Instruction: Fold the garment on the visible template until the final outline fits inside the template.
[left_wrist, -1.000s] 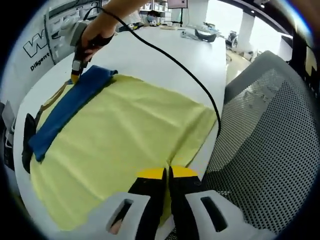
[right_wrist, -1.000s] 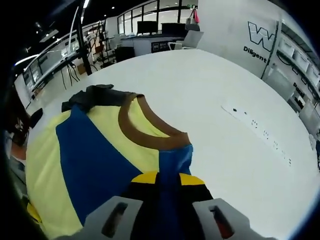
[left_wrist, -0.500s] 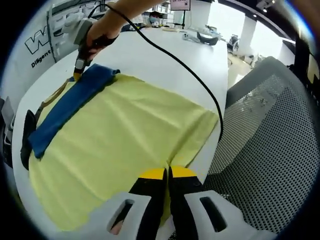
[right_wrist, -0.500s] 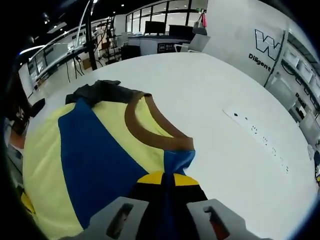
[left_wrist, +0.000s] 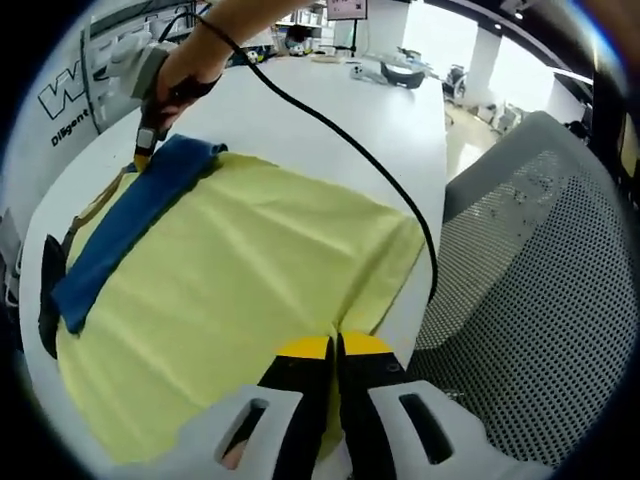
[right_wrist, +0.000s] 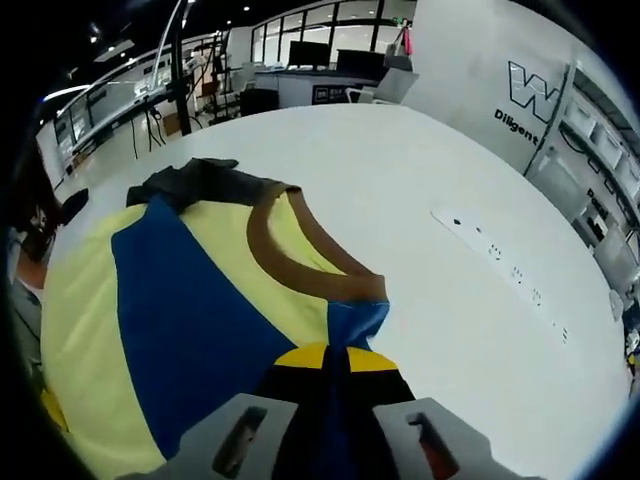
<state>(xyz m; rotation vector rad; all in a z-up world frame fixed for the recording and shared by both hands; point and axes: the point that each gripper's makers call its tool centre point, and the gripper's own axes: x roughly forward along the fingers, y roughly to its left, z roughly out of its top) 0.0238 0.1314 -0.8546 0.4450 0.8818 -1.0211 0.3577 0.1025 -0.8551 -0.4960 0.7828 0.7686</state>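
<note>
I'm seeing the white table (right_wrist: 420, 200) in an open office; both grippers (left_wrist: 335, 345) (right_wrist: 330, 355) staying clamped on the shirt (left_wrist: 240, 270), barely shifted.

Yellow garment (left_wrist: 240, 290) (blue band, brown collar), spread flat

I work at a big white table (left_wrist: 330, 95) with a rounded edge; its bare top (right_wrist: 400, 170) stretches far past me. A yellow T-shirt (left_wrist: 240, 290) lies spread flat on it, its hem reaching the table edge nearest me in the left gripper view. The shirt (right_wrist: 75, 330) has a blue band (right_wrist: 190, 320) across it and a brown collar (right_wrist: 290, 255) lying on the white surface. A dark piece of cloth (right_wrist: 200, 180) sits on the table touching the shirt at its far side. A flat white strip with small dark marks (right_wrist: 505, 275) lies on the table well apart from the shirt.
</note>
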